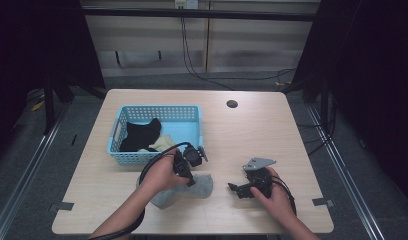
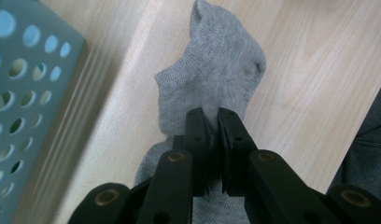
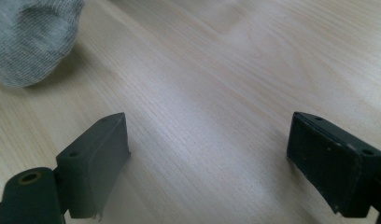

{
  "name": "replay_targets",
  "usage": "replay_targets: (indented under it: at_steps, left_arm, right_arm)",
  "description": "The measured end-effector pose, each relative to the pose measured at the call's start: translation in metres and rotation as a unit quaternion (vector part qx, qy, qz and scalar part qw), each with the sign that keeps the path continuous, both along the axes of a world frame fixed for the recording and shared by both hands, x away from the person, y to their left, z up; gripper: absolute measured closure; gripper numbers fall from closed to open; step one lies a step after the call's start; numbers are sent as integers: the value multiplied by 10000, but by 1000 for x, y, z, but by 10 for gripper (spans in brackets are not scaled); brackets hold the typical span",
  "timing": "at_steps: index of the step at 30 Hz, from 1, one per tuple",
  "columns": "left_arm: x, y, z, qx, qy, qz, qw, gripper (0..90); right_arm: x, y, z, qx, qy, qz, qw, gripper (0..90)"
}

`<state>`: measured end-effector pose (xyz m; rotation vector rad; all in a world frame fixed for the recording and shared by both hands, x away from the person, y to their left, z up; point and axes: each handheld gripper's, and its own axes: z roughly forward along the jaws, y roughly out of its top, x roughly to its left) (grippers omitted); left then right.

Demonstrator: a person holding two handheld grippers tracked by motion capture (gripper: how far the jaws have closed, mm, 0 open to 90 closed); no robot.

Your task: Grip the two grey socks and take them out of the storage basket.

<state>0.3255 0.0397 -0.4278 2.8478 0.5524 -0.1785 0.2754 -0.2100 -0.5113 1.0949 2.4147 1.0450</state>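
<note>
High view, progress: grey sock (image 1: 184, 190) lies on the table (image 1: 252, 130) just in front of the blue basket (image 1: 123, 121); judged not yet binned, while a black sock (image 1: 142, 135) and a pale sock (image 1: 163, 142) already lie inside.
Left gripper view, tool: left gripper (image 2: 214, 122) is clamped on a fold of the grey sock (image 2: 212, 70).
Left gripper view, appearance: ankle-length, knitted, rumpled, flat on the wood.
Right gripper view, tool: right gripper (image 3: 207, 144) stands wide apart, holding nothing, over bare table; the sock's edge (image 3: 30, 37) lies near.

A knitted grey cloth sock (image 2: 212, 79) is seen on a matt, pale wood-grain table (image 2: 310, 70); perforated blue plastic forms the basket (image 2: 20, 93), upper left.
</note>
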Motion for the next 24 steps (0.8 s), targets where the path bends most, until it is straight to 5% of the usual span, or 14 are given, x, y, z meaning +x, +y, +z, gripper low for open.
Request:
replay_targets:
  at_steps: [8,12,18,24]
  left_arm:
    - [-2,2,-2,-102,78,125,9998,679]
    - [-3,3,1,-153,-9,166,9997,614]
    - [-4,9,2,-214,-129,252,9994,398]
    - [-6,19,3,-387,-207,397,9982,326]
  right_arm:
    - [0,0,0,-1,1,1,10000,121]
    - [0,0,0,0,0,0,10000,121]
    - [0,0,0,0,2,1,10000,122]
    - [0,0,0,-3,1,-1,10000,121]
